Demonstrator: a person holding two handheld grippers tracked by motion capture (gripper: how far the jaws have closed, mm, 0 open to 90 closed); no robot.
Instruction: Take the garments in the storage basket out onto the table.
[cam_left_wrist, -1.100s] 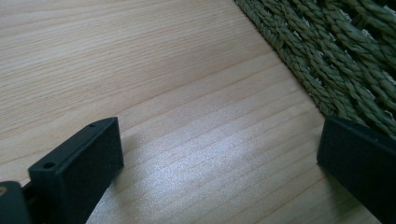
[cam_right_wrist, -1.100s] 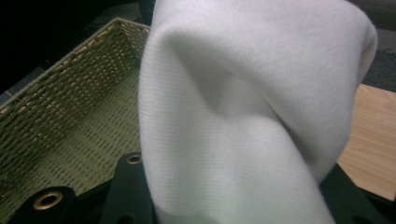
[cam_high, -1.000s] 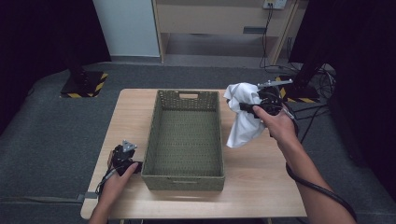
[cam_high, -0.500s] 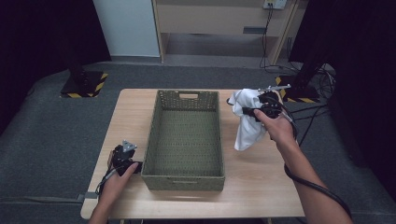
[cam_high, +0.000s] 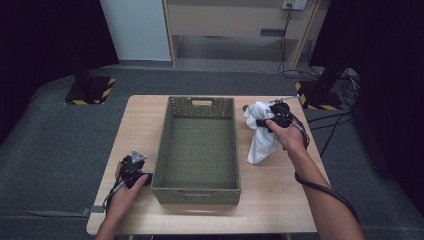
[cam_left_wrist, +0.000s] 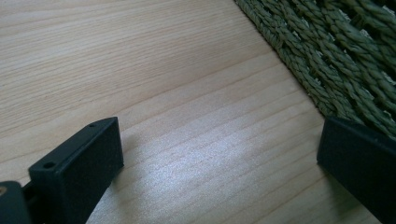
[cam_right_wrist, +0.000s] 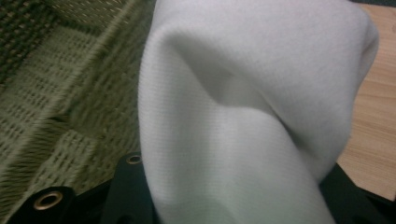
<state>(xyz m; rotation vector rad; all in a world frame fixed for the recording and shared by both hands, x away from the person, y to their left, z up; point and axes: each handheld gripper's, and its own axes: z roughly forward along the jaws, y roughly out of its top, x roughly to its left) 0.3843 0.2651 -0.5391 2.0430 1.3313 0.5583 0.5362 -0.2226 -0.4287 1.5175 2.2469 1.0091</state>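
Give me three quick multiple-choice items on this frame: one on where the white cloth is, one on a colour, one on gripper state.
1. Where is the white cloth?
A. inside the basket
B. right of the basket, over the table
C. on the floor

2. What colour is the woven basket?
A. olive green
B. red
C. white

3. How do the left gripper jaws stand?
A. shut on the cloth
B. shut on the basket rim
C. open, nothing between them

Answers: 1 B, the high view shows the cloth hanging from the right gripper beside the basket's right wall. 2 A, its weave is green in each view. 3 C, the left gripper view shows bare table between wide-apart jaws.
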